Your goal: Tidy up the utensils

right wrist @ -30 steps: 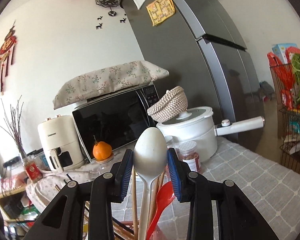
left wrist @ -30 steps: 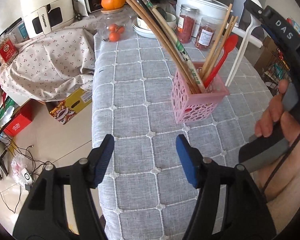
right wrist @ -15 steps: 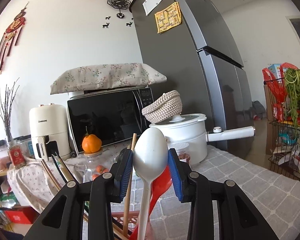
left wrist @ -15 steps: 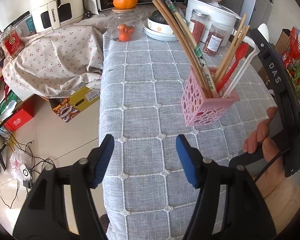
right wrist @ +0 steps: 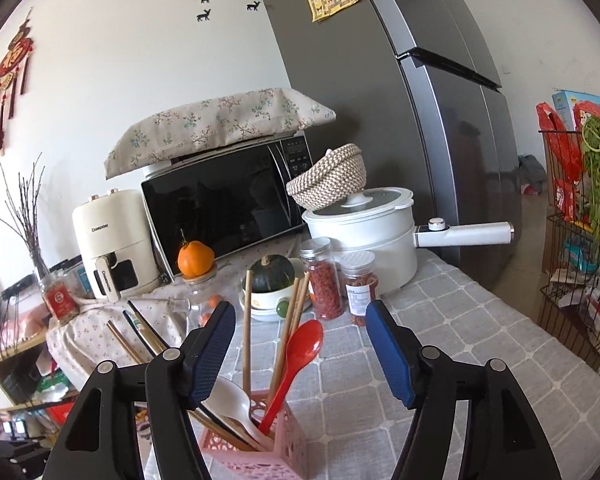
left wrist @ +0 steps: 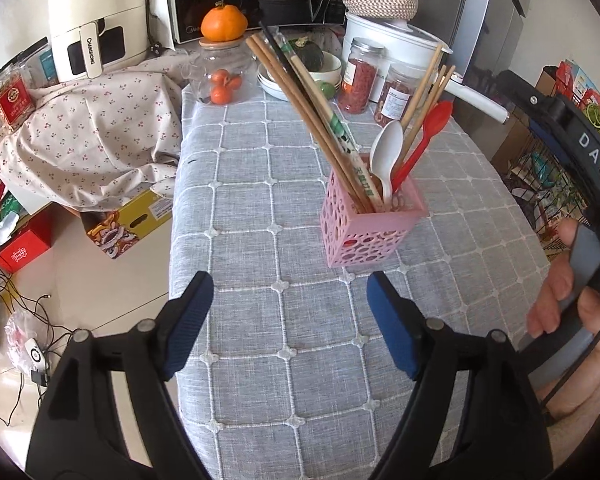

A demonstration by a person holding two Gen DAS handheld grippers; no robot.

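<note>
right gripper [right wrist: 300,354]: jaws opening, nothing pinched | white spoon [right wrist: 230,398] sits in pink holder [right wrist: 260,462] right below it, handle down, leaning left | left gripper [left wrist: 286,322]: opening too, empty, holder ahead-right on counter [left wrist: 260,208] | right hand's nearer
</note>
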